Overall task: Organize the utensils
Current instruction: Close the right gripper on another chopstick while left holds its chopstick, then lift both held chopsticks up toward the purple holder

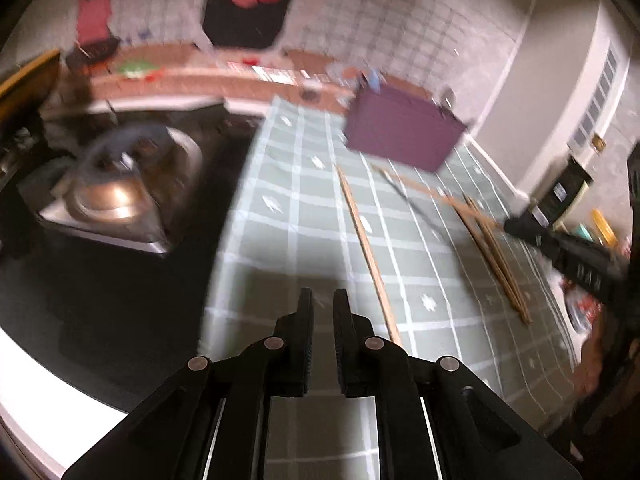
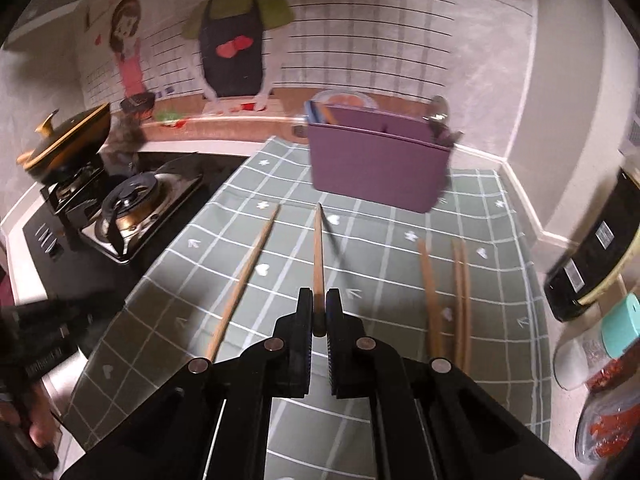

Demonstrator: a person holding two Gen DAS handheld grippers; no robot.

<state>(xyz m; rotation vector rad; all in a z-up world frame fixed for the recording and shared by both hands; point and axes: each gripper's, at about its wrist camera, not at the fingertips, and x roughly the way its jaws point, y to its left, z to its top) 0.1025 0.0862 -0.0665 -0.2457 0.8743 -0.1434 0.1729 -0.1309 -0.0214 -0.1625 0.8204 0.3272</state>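
Observation:
My right gripper (image 2: pixel 319 300) is shut on a wooden chopstick (image 2: pixel 318 252), which points ahead and hangs above the green checked cloth (image 2: pixel 360 400). One chopstick (image 2: pixel 248 276) lies on the cloth to its left, and three more chopsticks (image 2: pixel 460 300) lie to its right. A purple utensil holder (image 2: pixel 380 160) stands at the far end of the cloth with utensils in it. My left gripper (image 1: pixel 323 300) hovers over the near left edge of the cloth (image 1: pixel 300 200), its jaws a narrow gap apart with nothing between them. The lone chopstick (image 1: pixel 366 248) lies just right of it.
A gas stove (image 2: pixel 132 208) and a lidded black pot (image 2: pixel 68 140) stand left of the cloth. A black box (image 2: pixel 592 256) and jars (image 2: pixel 612 340) stand on the right. A wall with a cartoon sticker runs behind the holder. A hand (image 2: pixel 40 432) shows at lower left.

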